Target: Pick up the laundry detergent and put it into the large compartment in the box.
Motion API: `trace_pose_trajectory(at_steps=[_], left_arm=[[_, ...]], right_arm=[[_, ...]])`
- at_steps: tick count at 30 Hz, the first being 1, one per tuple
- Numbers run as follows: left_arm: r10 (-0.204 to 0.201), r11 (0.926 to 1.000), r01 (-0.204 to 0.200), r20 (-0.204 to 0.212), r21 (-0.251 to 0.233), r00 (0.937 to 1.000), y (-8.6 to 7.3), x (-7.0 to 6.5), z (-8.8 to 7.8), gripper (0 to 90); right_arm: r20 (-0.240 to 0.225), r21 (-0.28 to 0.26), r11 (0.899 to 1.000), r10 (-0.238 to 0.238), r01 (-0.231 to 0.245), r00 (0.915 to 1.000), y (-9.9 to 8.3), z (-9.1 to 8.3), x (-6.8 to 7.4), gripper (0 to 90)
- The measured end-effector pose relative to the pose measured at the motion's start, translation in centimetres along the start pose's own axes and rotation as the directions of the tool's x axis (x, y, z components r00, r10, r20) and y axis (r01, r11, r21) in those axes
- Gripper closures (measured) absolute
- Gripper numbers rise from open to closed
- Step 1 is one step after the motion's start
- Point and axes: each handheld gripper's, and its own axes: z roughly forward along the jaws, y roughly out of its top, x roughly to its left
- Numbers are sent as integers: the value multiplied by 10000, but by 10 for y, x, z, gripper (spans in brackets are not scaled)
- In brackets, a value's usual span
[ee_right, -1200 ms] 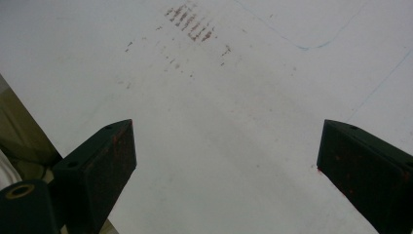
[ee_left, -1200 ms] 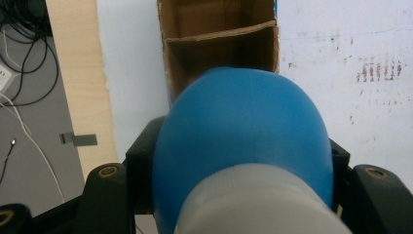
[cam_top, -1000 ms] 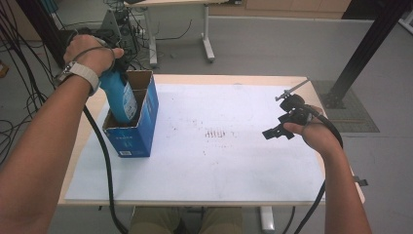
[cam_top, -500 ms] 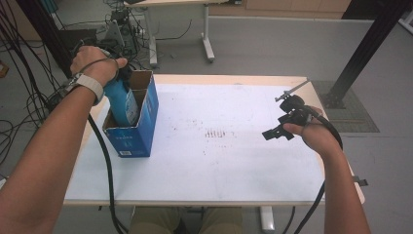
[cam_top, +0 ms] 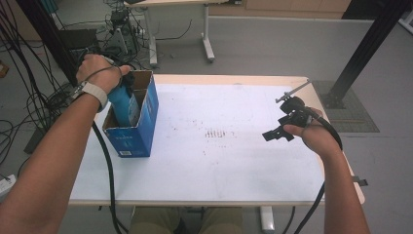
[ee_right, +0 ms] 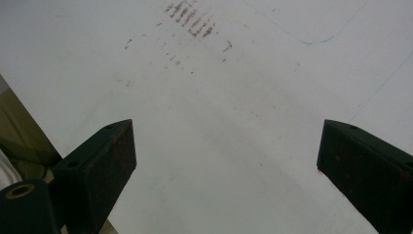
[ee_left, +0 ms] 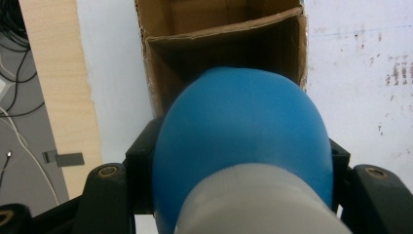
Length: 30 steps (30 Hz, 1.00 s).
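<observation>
White table (cam_top: 219, 161), centre frame. Left gripper (ee_left: 243, 195) clamps blue bottle (cam_top: 124, 105) by shoulder, bottom down, partway inside open box (cam_top: 139, 129) at left, presumably for packing. Right gripper (ee_right: 226, 161) at right: jaws wide, empty, idle above table.

A blue bottle (cam_top: 124, 103) with a pale grey-white cap end (ee_left: 258, 204) was seen. The box (cam_top: 141, 124) was blue outside with white print low on its front, plain brown cardboard inside. The table (cam_top: 229, 161) was covered in white, speckled with small reddish-brown marks near the middle, and edged in light wood. Thin blue lines were seen on the white surface. Both grippers were black: left gripper (ee_left: 229, 195), right gripper (cam_top: 285, 127). A pale grey wristband (cam_top: 93, 91) was worn.
</observation>
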Motion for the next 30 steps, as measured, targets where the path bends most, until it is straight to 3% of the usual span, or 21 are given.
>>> trace_pose_trajectory(at_steps=[30], left_arm=[[67, 9999, -68, 43, 151, 10000, -2, -1, 48, 386]], right_arm=[[-42, 20, 10000, 50, -50, 10000, -2, 4, -2, 71]])
